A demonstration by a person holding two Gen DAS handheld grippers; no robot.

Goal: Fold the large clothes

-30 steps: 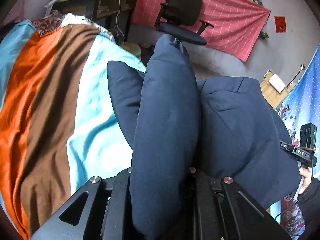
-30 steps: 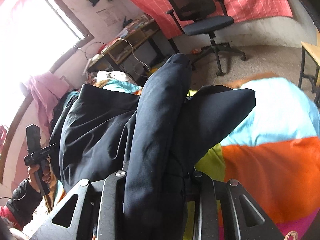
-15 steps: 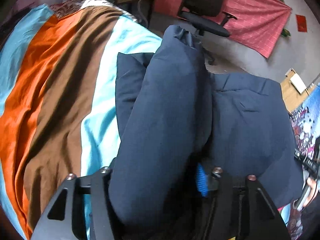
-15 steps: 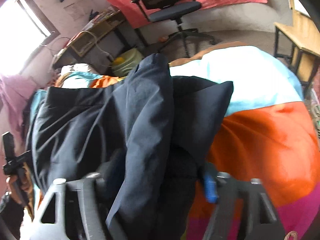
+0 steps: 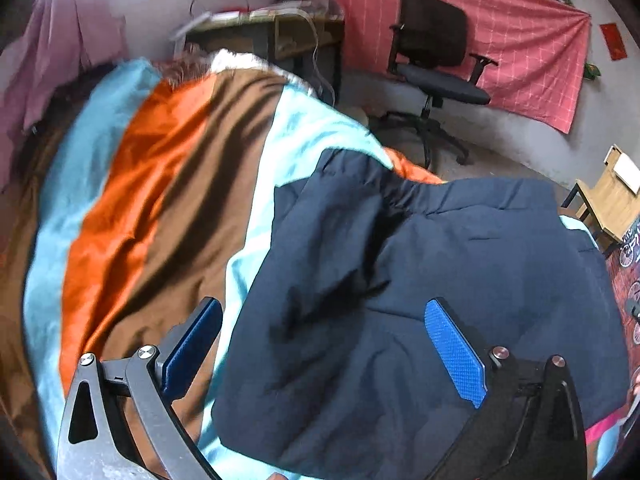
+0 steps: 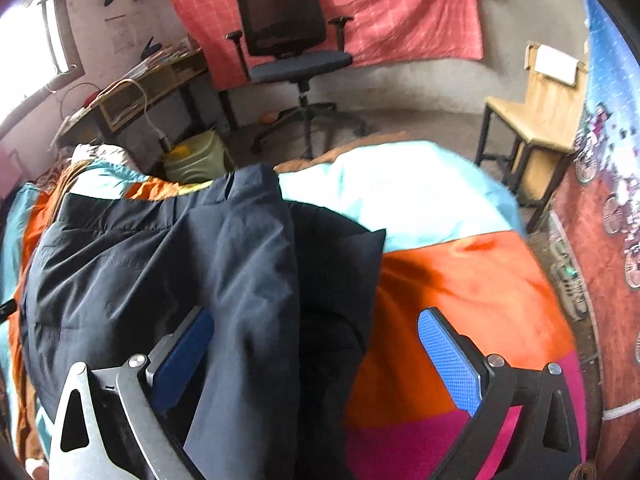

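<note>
A dark navy garment [image 5: 420, 280] lies folded on the striped bedspread [image 5: 168, 200]. My left gripper [image 5: 324, 350] hovers over its near edge, jaws opening wide; the blue pads [image 5: 454, 356] stand clear of the cloth. In the right wrist view the same garment [image 6: 160, 260] has a thick fold running toward the camera between the jaws of my right gripper [image 6: 316, 356]. Those jaws are also opening, and its pads [image 6: 448, 360] do not press on the fold.
The bedspread [image 6: 460, 280] covers a bed. Beyond its far edge stand a black office chair [image 5: 436, 64], a cluttered desk [image 5: 256, 28], a green bin [image 6: 192, 156] and a wooden chair [image 6: 536, 120]. A red cloth [image 6: 360, 12] hangs on the wall.
Both grippers were shut on upright folds of the navy garment. Both have spread their jaws and let go, and the cloth has dropped flatter onto the bed.
</note>
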